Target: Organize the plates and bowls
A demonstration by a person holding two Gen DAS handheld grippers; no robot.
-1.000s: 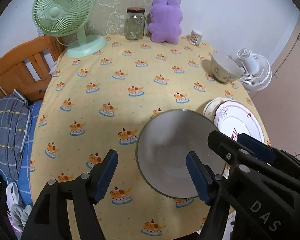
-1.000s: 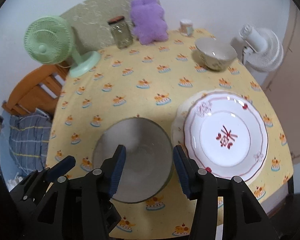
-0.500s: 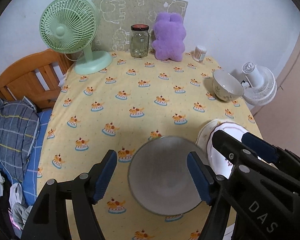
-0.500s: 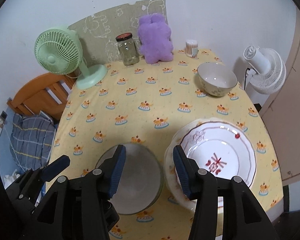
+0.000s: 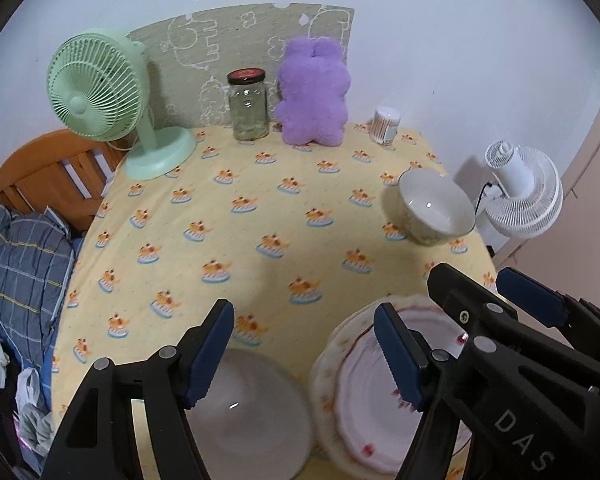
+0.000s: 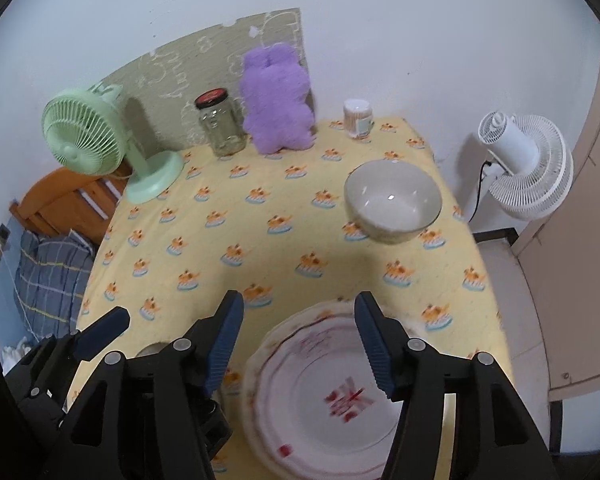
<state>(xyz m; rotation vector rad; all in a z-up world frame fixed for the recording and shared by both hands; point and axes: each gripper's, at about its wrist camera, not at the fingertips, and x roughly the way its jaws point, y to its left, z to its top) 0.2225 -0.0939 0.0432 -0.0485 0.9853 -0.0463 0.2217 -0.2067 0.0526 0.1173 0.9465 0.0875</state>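
Above the near edge of the yellow-clothed table [image 5: 260, 184], my left gripper [image 5: 304, 354] stands open with nothing between its blue pads. Below it a grey bowl [image 5: 252, 412] rests upright, mostly under the left finger. A stack of white plates [image 6: 320, 400] with a red pattern lies to its right, beneath my right gripper [image 6: 299, 344]. That gripper's jaws are opening and nothing is between them. A cream bowl [image 6: 392, 200] stands alone at the table's right side, farther back. Neither gripper touches any dish.
Along the back wall stand a green fan [image 5: 100, 92], a glass jar [image 5: 248, 106], a purple plush toy [image 5: 314, 92] and a small tub of cotton swabs [image 5: 386, 124]. A white fan [image 6: 528, 160] stands off the table's right edge. A wooden bed frame [image 5: 48, 168] and a plaid pillow are on the left.
Both grippers drew back and up from the table, so the grey bowl and the plates slid toward the bottom of both views. The right jaws stand wider apart.
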